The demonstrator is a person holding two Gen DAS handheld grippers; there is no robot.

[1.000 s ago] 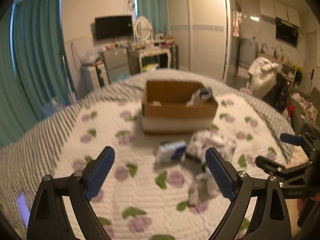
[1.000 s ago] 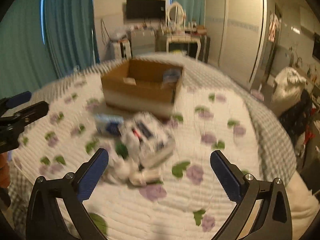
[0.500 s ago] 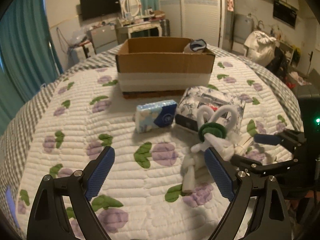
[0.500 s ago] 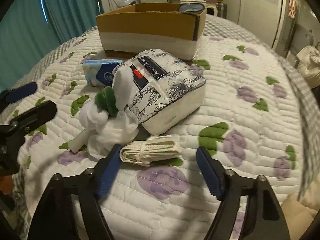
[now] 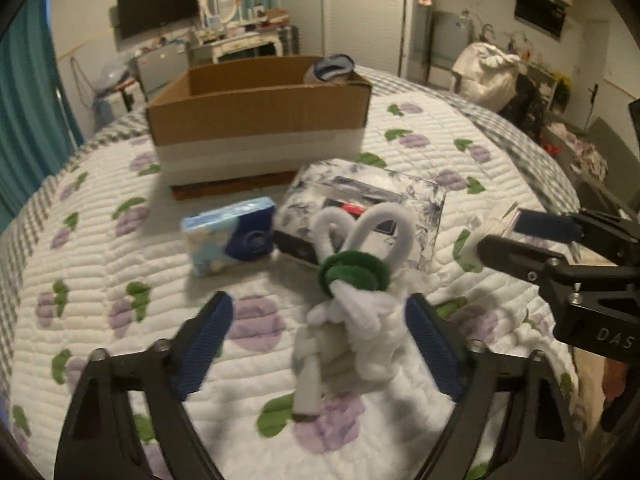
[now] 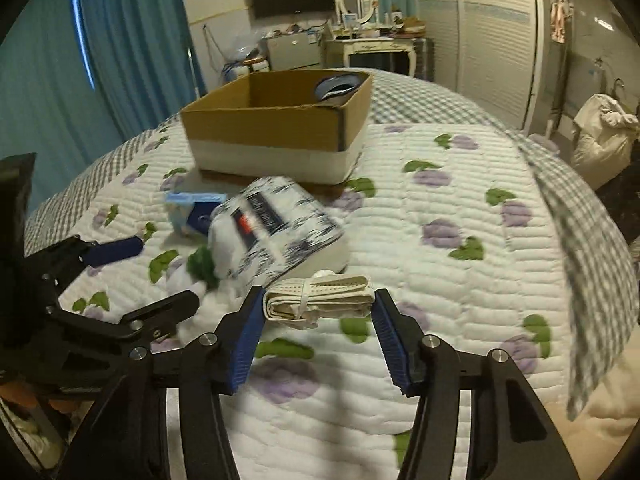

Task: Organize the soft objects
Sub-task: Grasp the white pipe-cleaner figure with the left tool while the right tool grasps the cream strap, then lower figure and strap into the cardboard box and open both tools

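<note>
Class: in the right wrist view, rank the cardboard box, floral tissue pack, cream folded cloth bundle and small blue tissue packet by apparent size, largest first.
1. cardboard box
2. floral tissue pack
3. cream folded cloth bundle, though nearness to the camera enlarges it
4. small blue tissue packet, partly hidden

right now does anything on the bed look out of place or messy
Mostly loose clutter. A white pipe-cleaner bundle with a green ring lies in a heap beside the floral tissue pack, which sits skewed to the cardboard box. A small blue tissue pack and a tied cream cloth roll also lie outside the box. Nothing looks spilled or damaged.
</note>
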